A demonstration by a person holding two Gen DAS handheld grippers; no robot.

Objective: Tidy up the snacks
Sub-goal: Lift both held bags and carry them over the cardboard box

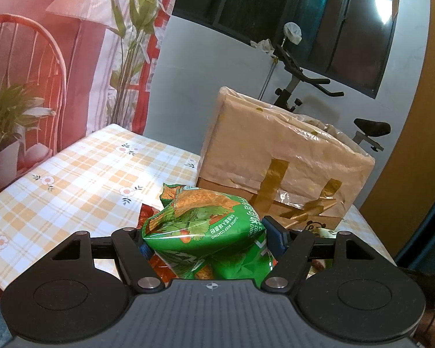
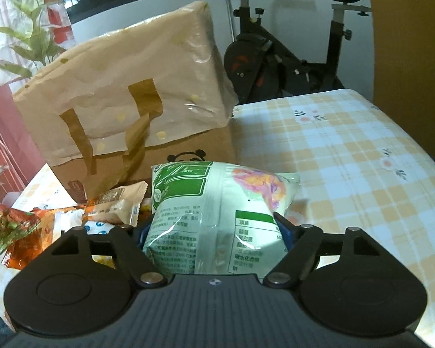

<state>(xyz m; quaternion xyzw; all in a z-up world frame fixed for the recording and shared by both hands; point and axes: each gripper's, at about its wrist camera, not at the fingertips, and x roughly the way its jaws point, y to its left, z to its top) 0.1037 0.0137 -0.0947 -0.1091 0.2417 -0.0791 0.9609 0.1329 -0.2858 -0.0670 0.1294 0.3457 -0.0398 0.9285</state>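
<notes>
Left wrist view: left gripper [image 1: 208, 239] fingers clamp a green chip bag [image 1: 206, 232]. Right gripper [image 2: 214, 229] fingers clamp a pale bag [image 2: 217, 211] before the box [image 2: 124, 98].

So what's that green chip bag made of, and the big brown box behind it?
The green chip bag looks like thin, glossy plastic film: it crinkles and shows bright glints where the left gripper squeezes it. The big brown box looks like matte cardboard, with a shiny, wrinkled plastic sheet draped over its top and held by strips of brown tape.
</notes>
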